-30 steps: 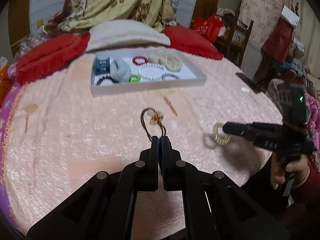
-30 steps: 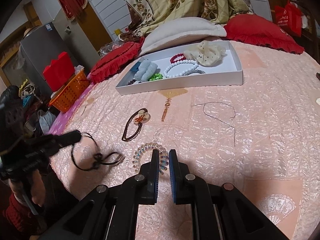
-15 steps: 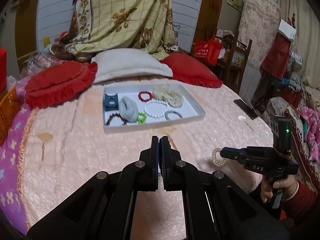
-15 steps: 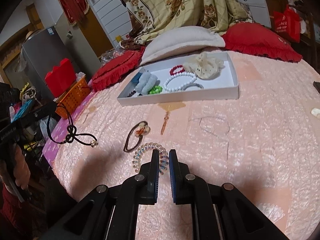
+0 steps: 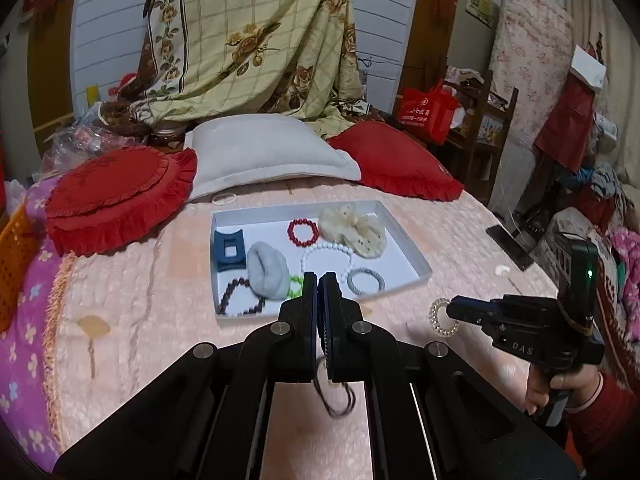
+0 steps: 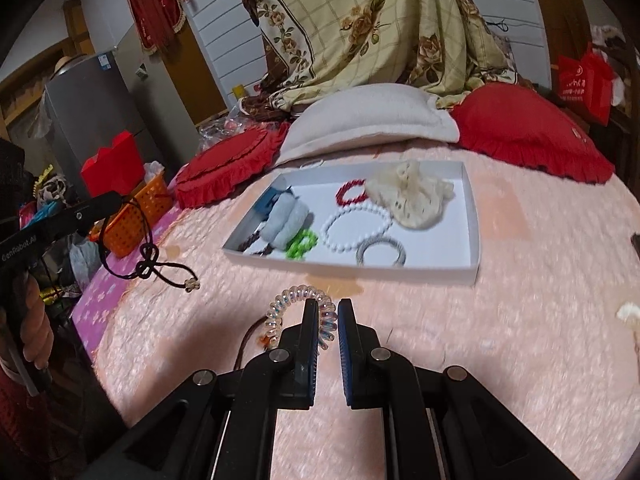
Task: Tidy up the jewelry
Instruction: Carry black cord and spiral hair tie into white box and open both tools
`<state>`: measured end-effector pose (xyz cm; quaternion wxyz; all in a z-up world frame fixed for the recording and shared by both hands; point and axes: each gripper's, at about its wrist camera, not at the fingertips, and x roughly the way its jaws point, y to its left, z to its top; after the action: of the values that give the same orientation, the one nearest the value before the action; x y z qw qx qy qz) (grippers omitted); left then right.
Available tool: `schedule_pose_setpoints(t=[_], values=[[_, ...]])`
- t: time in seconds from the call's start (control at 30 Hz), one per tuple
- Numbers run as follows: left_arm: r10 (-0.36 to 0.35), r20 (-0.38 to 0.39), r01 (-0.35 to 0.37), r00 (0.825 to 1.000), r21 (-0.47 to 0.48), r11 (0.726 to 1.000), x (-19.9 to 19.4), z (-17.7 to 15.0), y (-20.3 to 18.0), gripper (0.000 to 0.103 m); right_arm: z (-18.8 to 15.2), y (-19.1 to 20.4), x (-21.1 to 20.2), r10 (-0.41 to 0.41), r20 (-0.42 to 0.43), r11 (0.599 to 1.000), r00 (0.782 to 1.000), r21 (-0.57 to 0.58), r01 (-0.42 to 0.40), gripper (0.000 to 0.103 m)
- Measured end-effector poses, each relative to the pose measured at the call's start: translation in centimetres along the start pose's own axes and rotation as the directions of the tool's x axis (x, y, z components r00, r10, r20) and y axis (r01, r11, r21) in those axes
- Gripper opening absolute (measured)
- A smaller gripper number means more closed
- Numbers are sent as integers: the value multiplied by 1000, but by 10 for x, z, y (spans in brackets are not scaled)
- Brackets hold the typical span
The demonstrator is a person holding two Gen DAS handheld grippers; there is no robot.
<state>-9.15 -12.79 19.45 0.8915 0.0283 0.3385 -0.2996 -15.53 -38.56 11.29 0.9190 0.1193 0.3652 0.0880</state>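
A white tray (image 5: 416,258) (image 6: 472,216) on the pink bed holds several bracelets and hair ties, a cream scrunchie (image 5: 354,230) (image 6: 408,196) and a grey pouch (image 5: 266,268). My left gripper (image 5: 320,280) (image 6: 116,200) is shut on a black cord necklace (image 6: 152,264) that hangs below it in the air. My right gripper (image 6: 328,308) (image 5: 454,308) is shut on a clear spiral hair tie (image 6: 284,306) (image 5: 440,318) and holds it above the bed, in front of the tray.
A brown cord with an orange charm (image 6: 256,338) lies on the bed under my right gripper. Red cushions (image 5: 116,196) and a white pillow (image 5: 264,154) sit behind the tray. An orange basket (image 6: 138,216) stands off the bed's left edge.
Both grippers have risen and moved toward the tray, each carrying its item. The black cord has been lifted off the bed and now dangles.
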Motion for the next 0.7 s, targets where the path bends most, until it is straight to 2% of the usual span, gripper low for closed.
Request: schedule_pose_setpoints(t=[0.27,0.4,0.57,0.7], values=[[6,-40,-8,999,-45,999,59,45,12,2,41,-18,27,-38,-10,999,999,-8,38,9],[39,-78,-42,996,-39,998,96,64,15,2,59,-35,50,-22,-32,999,999,42,23,9],[105,-149,-108,983,-16,994,151,74,22,2,76,-46,82,27,-62,995,998,102,-20,9],[139,-195,-143,971,-8,990,190,76,32,2,88,-48,113,35,-99,993,994,113,-24,9]])
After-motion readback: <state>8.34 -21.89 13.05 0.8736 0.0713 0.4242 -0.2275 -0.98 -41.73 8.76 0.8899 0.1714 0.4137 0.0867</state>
